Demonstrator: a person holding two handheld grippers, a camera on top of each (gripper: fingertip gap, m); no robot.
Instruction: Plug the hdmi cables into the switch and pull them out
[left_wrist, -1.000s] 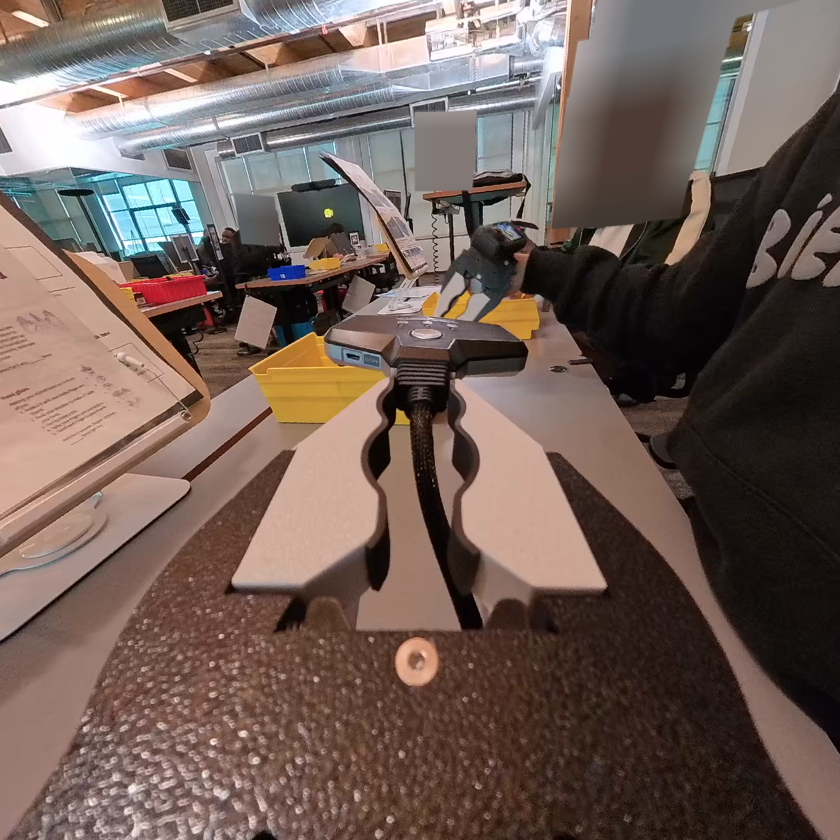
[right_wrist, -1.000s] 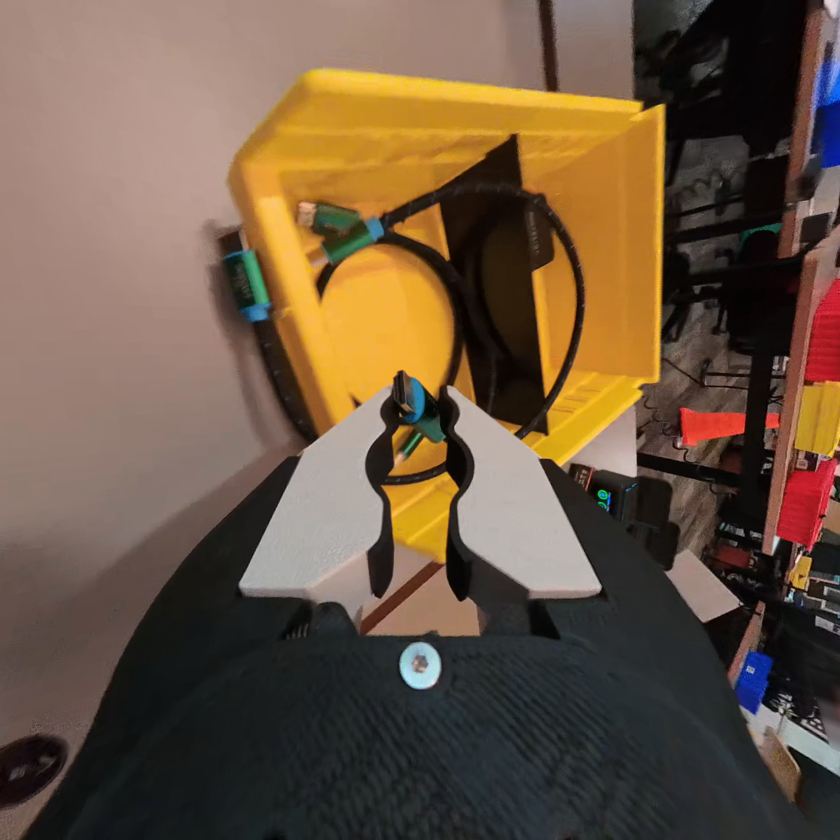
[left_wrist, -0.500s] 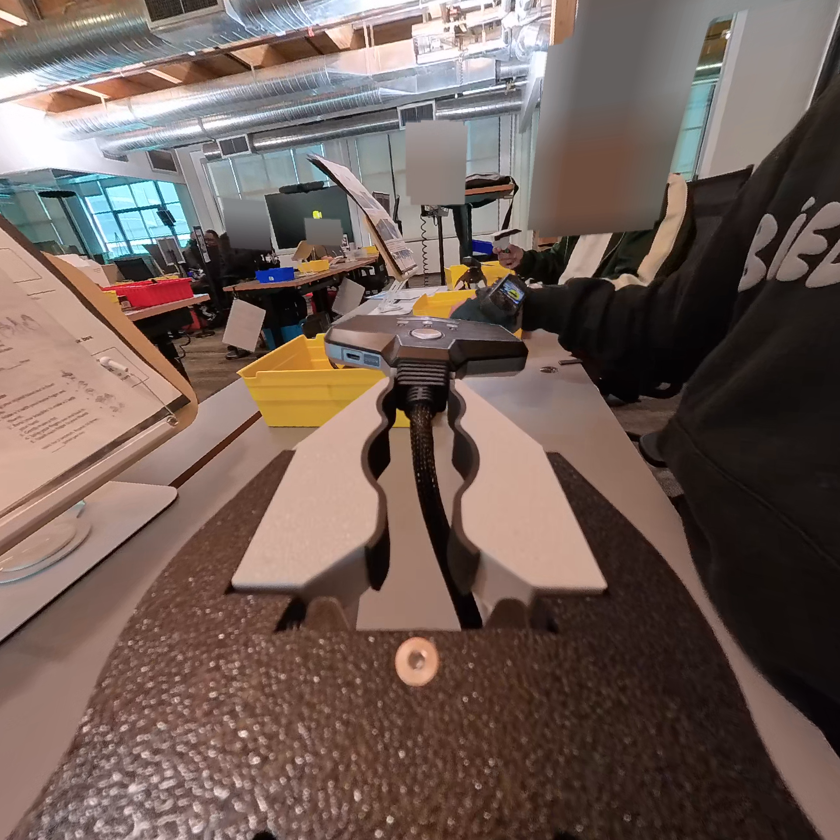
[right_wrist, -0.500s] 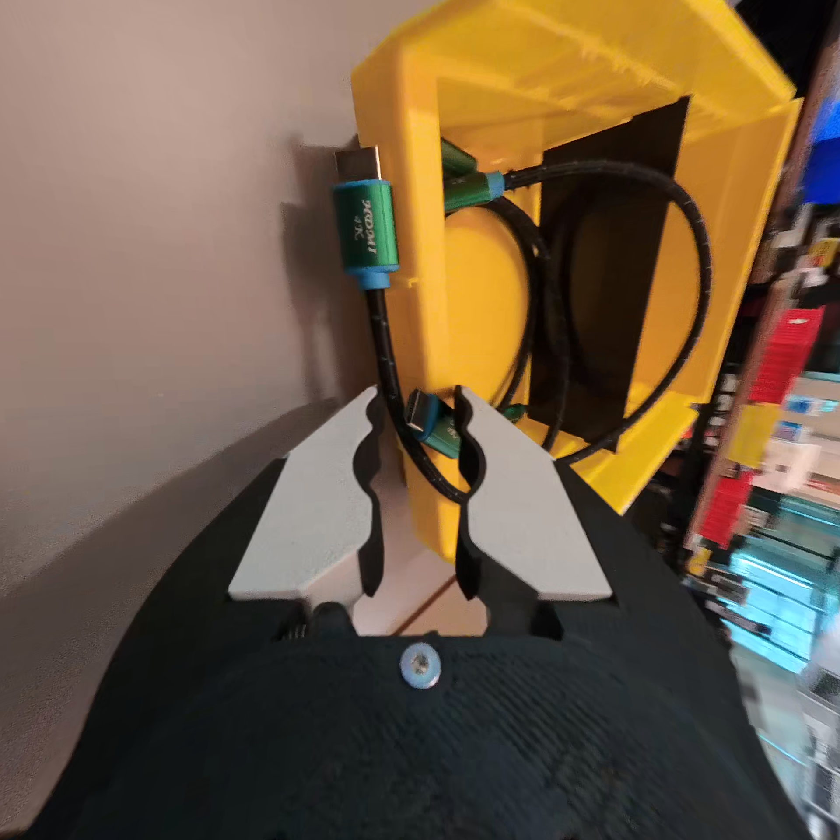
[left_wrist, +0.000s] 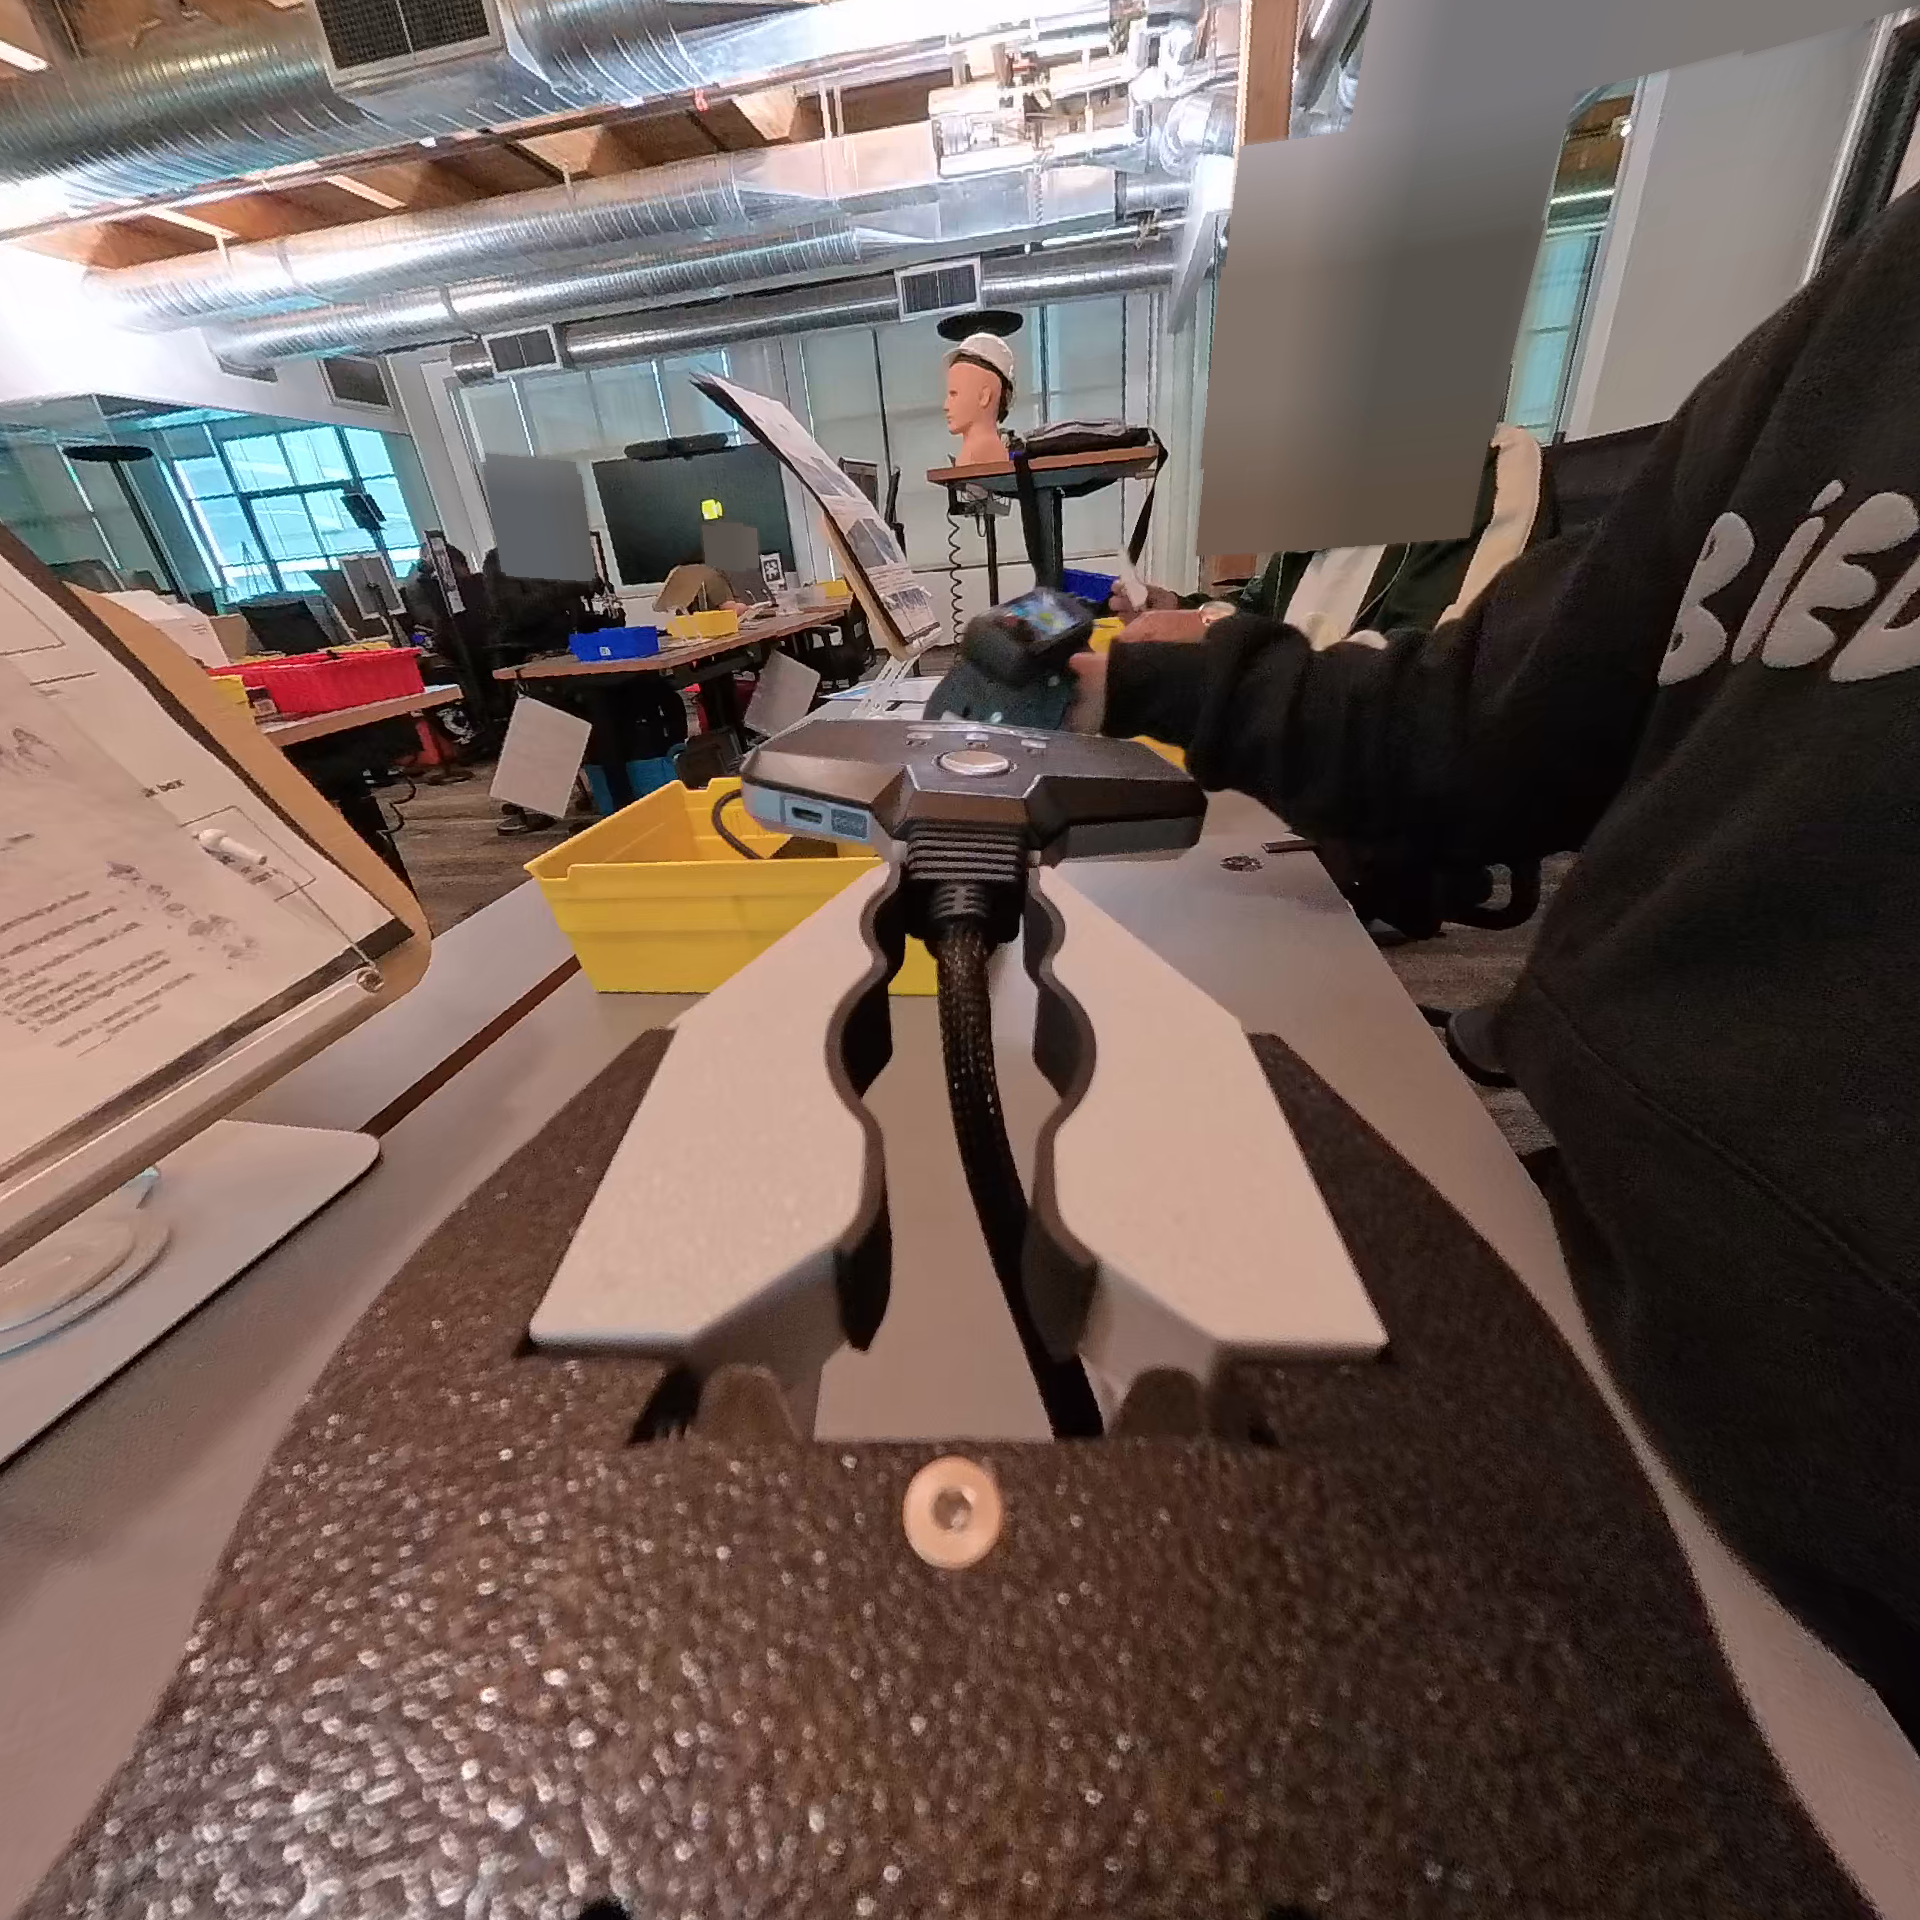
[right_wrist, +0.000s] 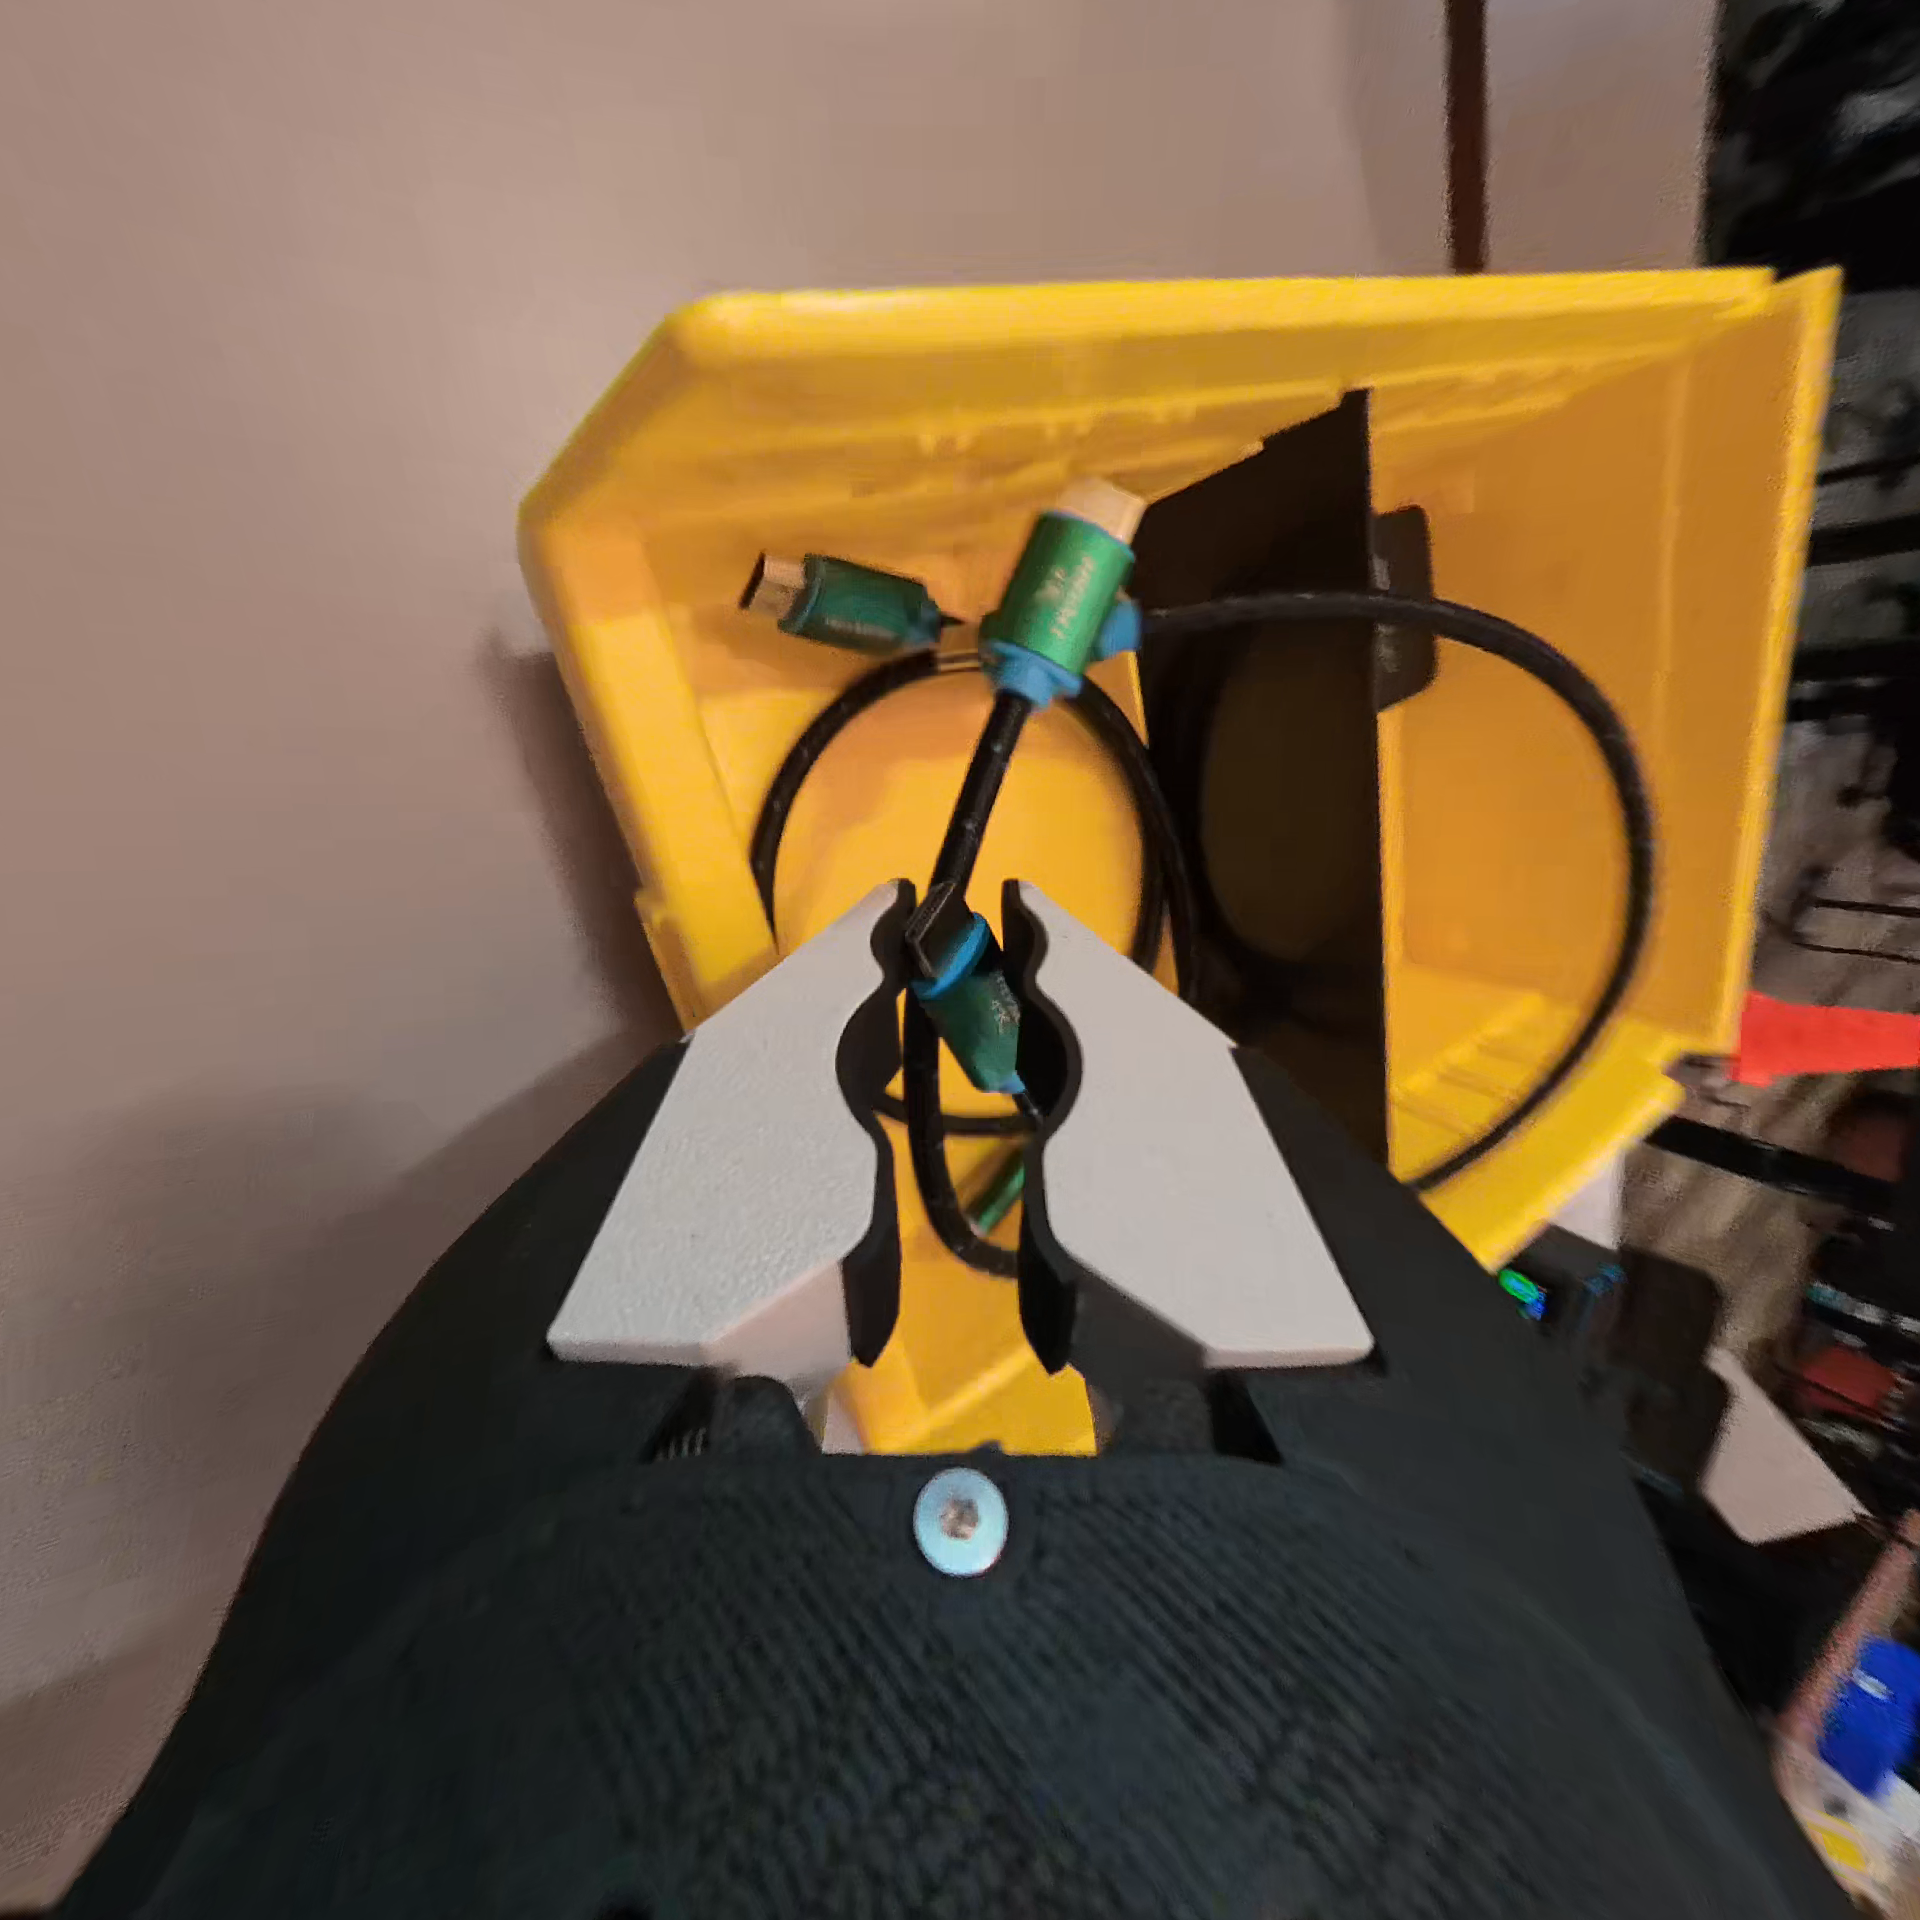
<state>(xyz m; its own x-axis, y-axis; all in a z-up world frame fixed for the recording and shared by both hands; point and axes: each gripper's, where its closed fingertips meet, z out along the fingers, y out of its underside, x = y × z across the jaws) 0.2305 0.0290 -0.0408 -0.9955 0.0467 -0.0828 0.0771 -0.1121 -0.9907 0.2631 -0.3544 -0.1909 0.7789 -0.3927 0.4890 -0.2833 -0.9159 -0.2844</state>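
My left gripper (left_wrist: 961, 896) is shut on the black braided cable (left_wrist: 977, 1049) just behind the dark HDMI switch (left_wrist: 971, 795) and holds the switch level above the grey table (left_wrist: 1226, 935). An open port shows on the switch's left face. My right gripper (right_wrist: 956, 906) is shut on a green HDMI plug with a blue collar (right_wrist: 971, 1003), held over the yellow bin (right_wrist: 1143, 353). That cable's other green plug (right_wrist: 1068, 597) hangs free in front of the bin. Another green plug (right_wrist: 842, 613) and coiled black cable (right_wrist: 1621, 831) lie inside the bin. The right gripper also shows in the left wrist view (left_wrist: 1023, 655), behind the switch.
A yellow bin (left_wrist: 665, 904) stands on the table ahead of the switch. A tilted document stand (left_wrist: 156, 914) is at the left. A person's black sleeve (left_wrist: 1455, 727) and body fill the right side. A black divider (right_wrist: 1278, 727) stands in the bin.
The right gripper swung with its plug, so the cable's free plug moved from outside the bin's left wall to over the bin's inside. The left gripper kept the switch steady.
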